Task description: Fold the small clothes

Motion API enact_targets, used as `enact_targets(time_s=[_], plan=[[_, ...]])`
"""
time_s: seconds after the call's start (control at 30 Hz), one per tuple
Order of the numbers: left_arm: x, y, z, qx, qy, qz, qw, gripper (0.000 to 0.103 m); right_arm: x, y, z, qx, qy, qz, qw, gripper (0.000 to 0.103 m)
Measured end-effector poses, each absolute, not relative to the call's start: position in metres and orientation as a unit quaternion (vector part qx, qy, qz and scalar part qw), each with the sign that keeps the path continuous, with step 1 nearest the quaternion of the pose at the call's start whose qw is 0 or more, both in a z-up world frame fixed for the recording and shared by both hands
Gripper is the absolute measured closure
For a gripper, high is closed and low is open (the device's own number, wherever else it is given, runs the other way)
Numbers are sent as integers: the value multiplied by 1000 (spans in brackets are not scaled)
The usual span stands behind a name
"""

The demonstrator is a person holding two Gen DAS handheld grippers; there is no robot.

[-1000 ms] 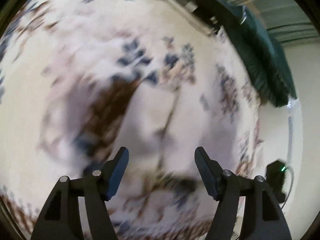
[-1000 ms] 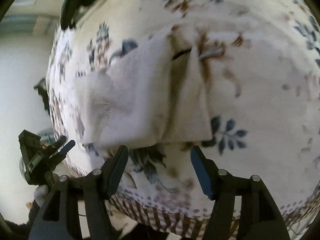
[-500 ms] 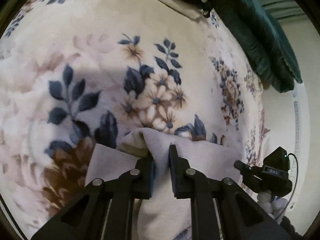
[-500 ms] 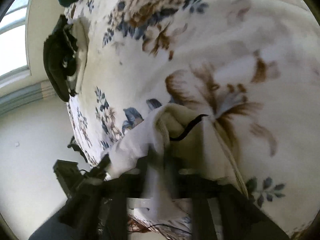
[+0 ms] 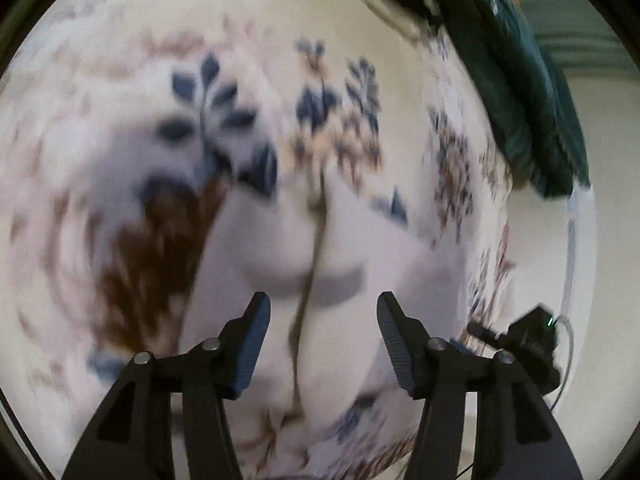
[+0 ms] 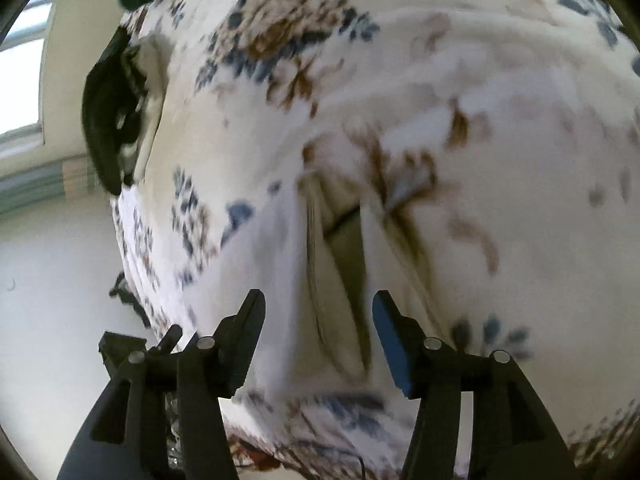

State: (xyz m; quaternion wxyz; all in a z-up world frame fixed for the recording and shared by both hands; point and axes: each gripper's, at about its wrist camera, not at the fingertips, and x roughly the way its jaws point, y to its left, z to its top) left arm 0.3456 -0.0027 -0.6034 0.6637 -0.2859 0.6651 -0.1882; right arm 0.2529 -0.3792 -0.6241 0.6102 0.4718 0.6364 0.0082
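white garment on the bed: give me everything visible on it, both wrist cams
The white garment is a small, soft, plain off-white knit-looking piece lying flat on the floral blanket. Two side flaps are folded inward, leaving a narrow darker gap down the middle; a thin dark line crosses that gap in the right view. Motion blur hides finer detail. The left gripper and right gripper hover open over it, neither holding it.

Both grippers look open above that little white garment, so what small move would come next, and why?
Probably lower the right gripper onto the white garment and pinch an edge. Both it and the left gripper are open and empty, and the garment lies partly folded on the floral blanket.
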Motion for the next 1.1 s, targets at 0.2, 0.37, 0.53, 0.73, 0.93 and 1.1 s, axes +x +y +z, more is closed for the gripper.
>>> enact_targets(time_s=[0.2,0.37,0.53,0.73,0.93,1.1], plan=[[313,-18,-616,-287,669,-177,662,87,230,-354,-648,490,654,12,576,52],[311,-3,-603,-301,644,-168,683,98,221,-361,-634,521,614,30,592,92],[311,2,-600,-286,645,-168,688,98,225,-372,-635,502,628,17,595,54],[308,5,-598,-281,642,-163,694,98,232,-357,-662,495,649,4,577,95],[301,7,-598,-276,642,-162,697,98,217,-381,-628,478,614,-42,627,98],[300,1,-610,-274,662,-164,678,94,213,-387,-651,452,666,-45,592,98]])
